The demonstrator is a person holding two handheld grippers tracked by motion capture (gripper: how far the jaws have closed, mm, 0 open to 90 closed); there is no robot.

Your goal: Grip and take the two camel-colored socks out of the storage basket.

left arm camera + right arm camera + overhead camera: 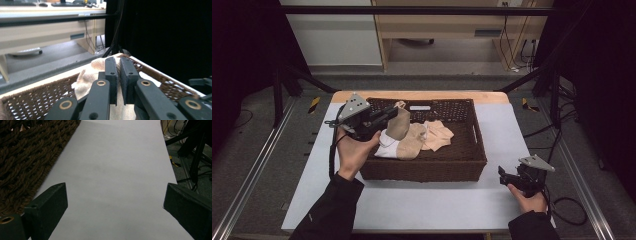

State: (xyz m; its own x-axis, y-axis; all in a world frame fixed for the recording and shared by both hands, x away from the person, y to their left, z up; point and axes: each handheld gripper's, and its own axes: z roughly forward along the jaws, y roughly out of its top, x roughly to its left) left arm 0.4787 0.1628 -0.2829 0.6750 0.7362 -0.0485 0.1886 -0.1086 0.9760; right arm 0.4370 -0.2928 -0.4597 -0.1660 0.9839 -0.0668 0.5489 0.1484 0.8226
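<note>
At the near right corner of the bench (422, 207), the right gripper (507, 176) rested low on the pale surface in the person's right hand (528, 199). Its jaws stood wide apart with nothing between them; in the right gripper view they framed bare bench top, with the brown weave of the basket (22, 160) along the left side.

Nearer the left edge, the left hand (354, 152) held the left gripper (393, 113) raised above the basket's left wall. Its jaws were drawn narrow and pinched a beige cloth (401, 129), which hung from them down into the basket. In the left gripper view the two black pads pressed close together on the cream fabric (87, 75), the cloth bunching to their left and falling below them.

The woven basket (422, 170) sat in the middle of the bench, reaching toward its far edge. Inside it, beneath the lifted cloth, lay a white piece (387, 149) by the left wall and a pale peach cloth (438, 135) further right, towards the basket's middle. A small white label (419, 107) showed on the inner face of the far wall.

Beyond the bench's far edge stood a light wooden desk (447, 25) on grey floor.
</note>
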